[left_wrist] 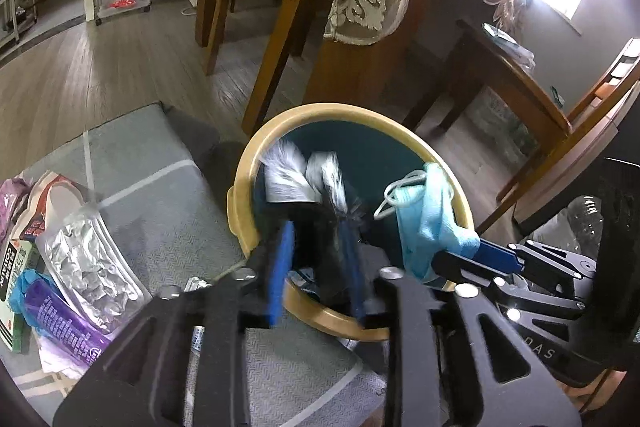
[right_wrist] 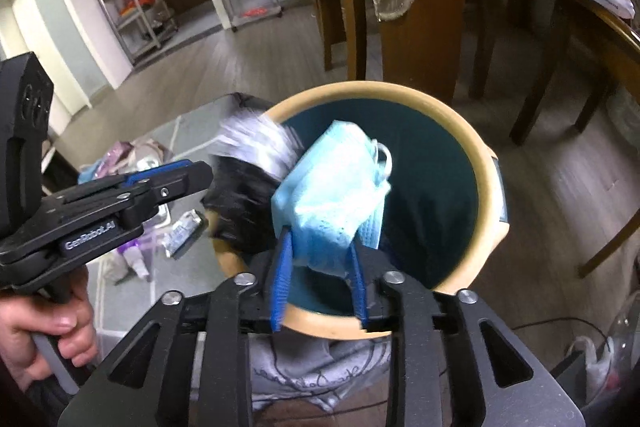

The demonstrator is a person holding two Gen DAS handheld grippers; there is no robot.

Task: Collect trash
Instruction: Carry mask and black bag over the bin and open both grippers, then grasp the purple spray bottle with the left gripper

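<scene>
Both grippers are over the bin (left_wrist: 440, 143) mouth right now. My left gripper (left_wrist: 316, 267) has a black-and-white crumpled wrapper (left_wrist: 300, 175) between its blue pads, jaws at a narrow gap; the picture is motion-blurred there, so I can't tell whether the pads are pressing on it or it's already slipping free. My right gripper (right_wrist: 320, 267) has the light blue face mask (right_wrist: 336, 183) hanging between its pads above the bin (right_wrist: 472, 131), ear loops dangling, jaws also narrowly parted. The pads look just beside the cloth, not clamped on it, but I can't call it for certain.

Progress, my read: these two pieces are at the drop point, about to go in. Bin interior looks dark; anything at the bottom I can't make out.

Left to do: plenty. On the grey mat (left_wrist: 160, 187) to the left of the bin there's a pile: clear plastic tray with foil (left_wrist: 88, 259), purple tube (left_wrist: 60, 323), a printed carton (left_wrist: 10, 279), pinkish wrappers. A clear plastic bottle (left_wrist: 586, 223) sits on the right side, behind the right gripper.

So early-to-mid task. Next I'd clear both jaws, confirm both pieces fall inside the rim, then go back to the mat pile.
</scene>
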